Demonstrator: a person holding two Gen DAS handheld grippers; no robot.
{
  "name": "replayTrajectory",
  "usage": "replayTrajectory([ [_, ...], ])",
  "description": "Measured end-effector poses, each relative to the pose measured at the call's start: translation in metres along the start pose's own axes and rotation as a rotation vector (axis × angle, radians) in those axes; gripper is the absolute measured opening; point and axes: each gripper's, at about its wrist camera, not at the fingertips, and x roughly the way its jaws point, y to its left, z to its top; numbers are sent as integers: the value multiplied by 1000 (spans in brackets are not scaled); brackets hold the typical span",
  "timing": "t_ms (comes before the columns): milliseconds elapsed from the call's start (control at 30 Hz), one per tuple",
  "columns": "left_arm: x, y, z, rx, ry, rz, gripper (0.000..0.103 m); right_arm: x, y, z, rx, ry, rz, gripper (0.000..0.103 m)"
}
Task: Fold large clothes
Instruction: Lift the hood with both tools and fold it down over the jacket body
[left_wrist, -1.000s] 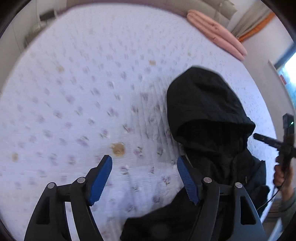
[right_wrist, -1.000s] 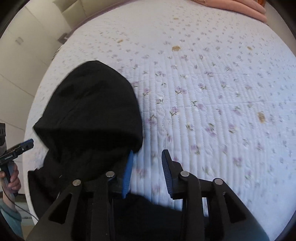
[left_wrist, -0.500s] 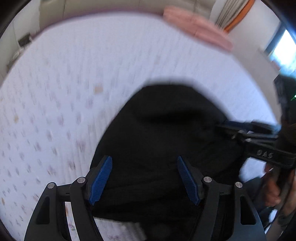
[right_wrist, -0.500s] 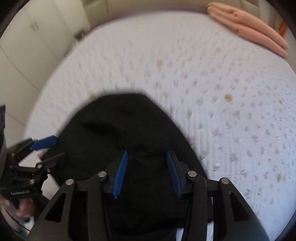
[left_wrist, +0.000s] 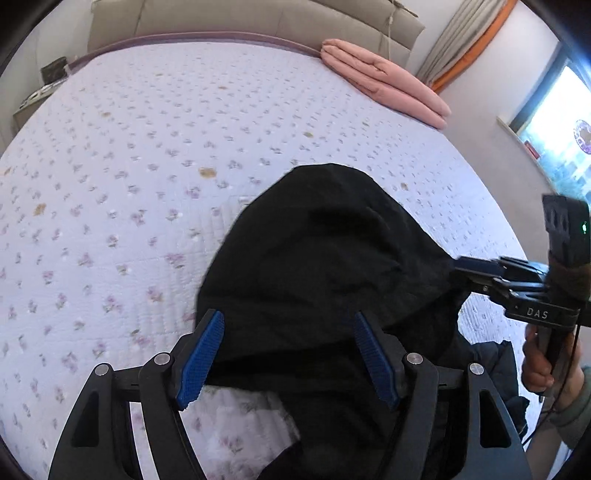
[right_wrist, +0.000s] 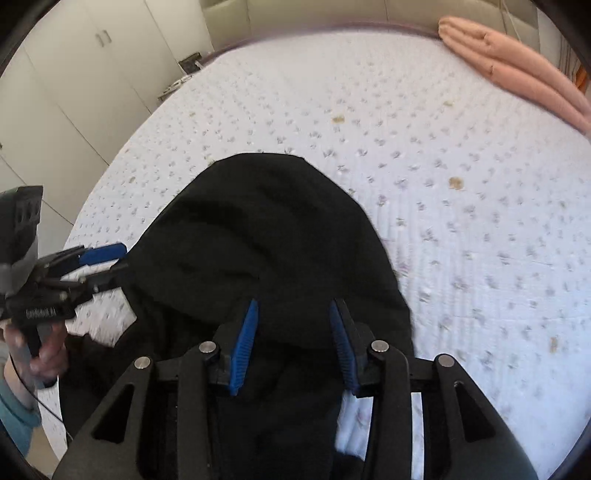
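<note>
A black hooded garment (left_wrist: 325, 266) lies on the bed with its hood toward the headboard; it also shows in the right wrist view (right_wrist: 269, 243). My left gripper (left_wrist: 288, 354) is open, its blue pads straddling the cloth at the base of the hood. My right gripper (right_wrist: 291, 343) is open, its pads straddling the same area from the other side. From the left wrist view the right gripper (left_wrist: 476, 271) reaches the hood's right edge. From the right wrist view the left gripper (right_wrist: 99, 258) reaches the hood's left edge. No cloth is pinched.
The bed has a white quilt with small flowers (left_wrist: 129, 184). A folded pink blanket (left_wrist: 384, 85) lies by the headboard at the far right. White wardrobes (right_wrist: 74, 74) stand left of the bed. A window (left_wrist: 561, 129) is on the right wall.
Both grippers have swung in from the sides of the garment to sit over the base of the hood. Both views tilted up toward the headboard. Both stayed open.
</note>
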Motion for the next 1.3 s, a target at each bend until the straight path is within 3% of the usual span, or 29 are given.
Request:
replayTrajectory([
  [67, 11, 9, -4, -24, 38, 37, 75, 7, -8, -7, 17, 26, -30, 44],
  [100, 28, 18, -8, -51, 104, 80, 75, 21, -16, -12, 34, 65, -47, 44],
  [167, 52, 24, -13, -81, 171, 56, 79, 53, -27, -24, 86, 150, -18, 43],
  [200, 52, 23, -15, -54, 141, 57, 81, 56, -29, -27, 105, 129, -10, 43],
  [333, 43, 13, -10, -1, 158, 98, 81, 50, -28, -23, 90, 122, -15, 43],
  [467, 9, 14, -6, -37, 72, 12, 81, 33, -41, -24, 136, 139, 82, 45],
  [533, -13, 14, 1, -40, -8, -1, 81, 16, -48, -22, 155, 115, 133, 55],
  [633, -25, 14, 19, -31, -62, -6, 81, -4, -64, -17, 170, 61, 136, 69],
  [767, 2, 21, 43, -7, 16, 3, 81, -3, -103, -10, 234, 59, 120, 70],
  [833, 23, 29, 44, -8, 93, -51, 80, 5, -125, -9, 284, 78, 160, 70],
  [933, 57, 38, 45, -28, 172, -134, 80, 24, -154, -19, 349, 105, 317, 70],
  [1000, 72, 36, 44, -42, 204, -180, 80, 40, -150, -21, 357, 129, 400, 70],
  [1167, 86, 25, 41, -44, 194, -238, 80, 55, -125, -14, 320, 116, 493, 71],
  [1200, 89, 23, 42, -49, 190, -249, 79, 60, -118, -9, 301, 122, 519, 63],
  [1300, 93, 18, 49, -74, 178, -257, 79, 70, -95, -2, 247, 161, 521, 57],
])
